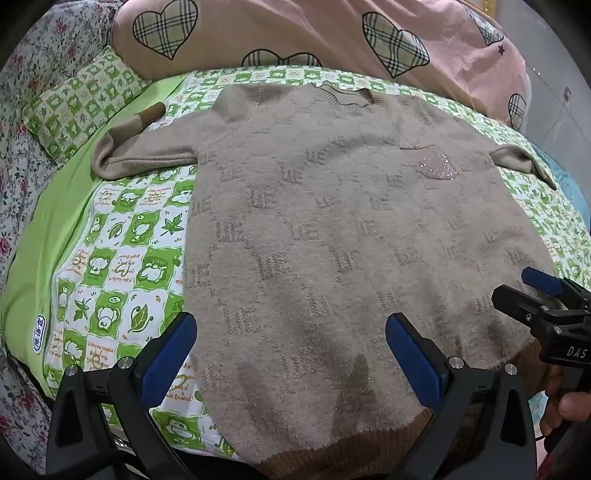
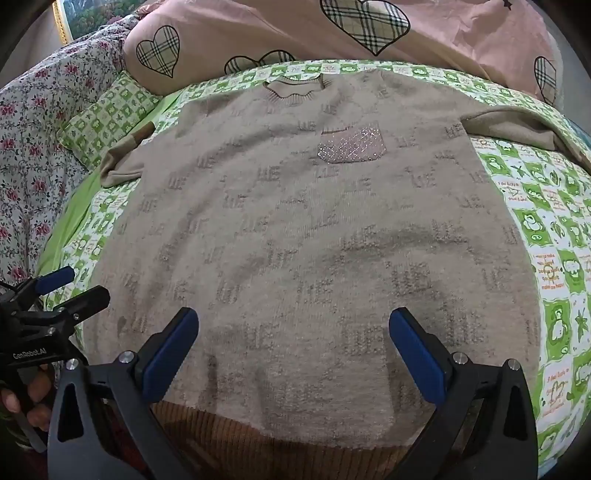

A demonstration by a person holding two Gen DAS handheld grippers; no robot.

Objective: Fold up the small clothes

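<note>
One beige sweater (image 1: 332, 221) lies flat on the bed (image 1: 122, 236) — both sleeves out. Two grippers, left gripper (image 1: 291, 347) and right gripper (image 2: 293, 343), hover over its hem — jaws wide, empty.

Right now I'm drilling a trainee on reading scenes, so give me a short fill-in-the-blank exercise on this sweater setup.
1. The sweater lies spread flat on a bedspread checked white and ____.
2. The sparkly chest pocket sits below the ____.
3. Both the left gripper and the right gripper have their jaws ____.
4. The pink pillow is printed with plaid ____.

Missing words: green; collar; open; hearts
</note>
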